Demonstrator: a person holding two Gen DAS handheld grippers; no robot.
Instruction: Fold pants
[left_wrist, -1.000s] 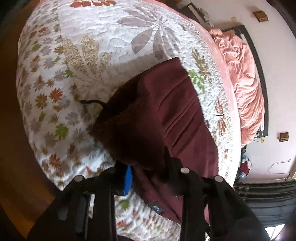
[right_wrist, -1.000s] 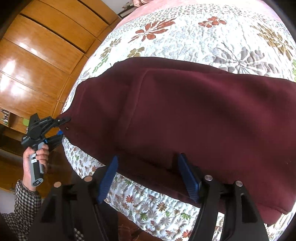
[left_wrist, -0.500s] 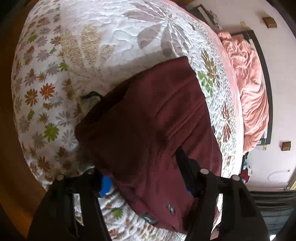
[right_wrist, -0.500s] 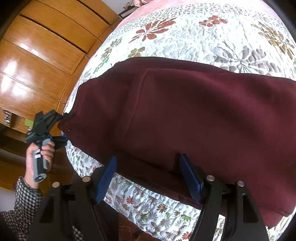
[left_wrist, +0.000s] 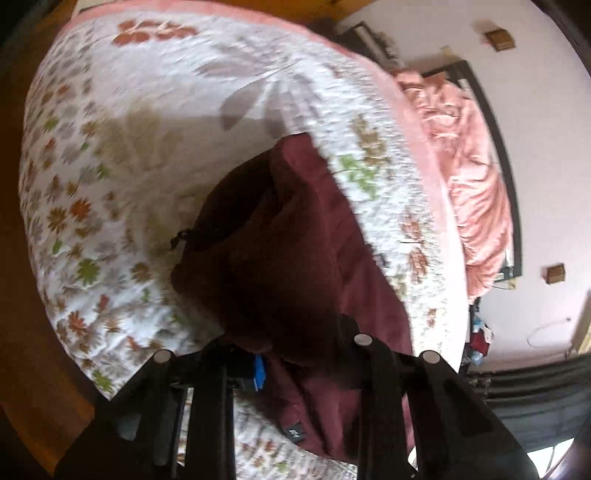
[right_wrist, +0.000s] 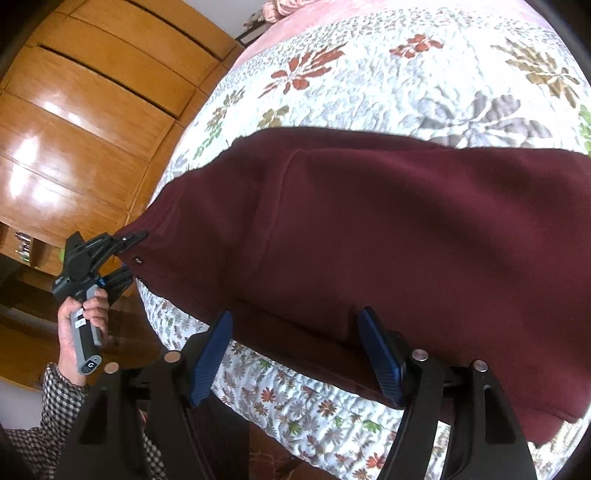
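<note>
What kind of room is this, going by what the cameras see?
Most likely a bedroom in a home. The maroon pants lie on a bed under a floral quilted bedspread, a rumpled pink blanket sits at its far end, and a glossy wooden wardrobe stands beside it.

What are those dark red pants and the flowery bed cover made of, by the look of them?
The dark red pants look like soft fleece or sweatshirt knit: matte, fuzzy surface, thick rounded folds. The white floral bed cover looks like quilted cotton or a blend: puffy stitched ridges, printed leaves, no shine. The exact fibre cannot be told.
</note>
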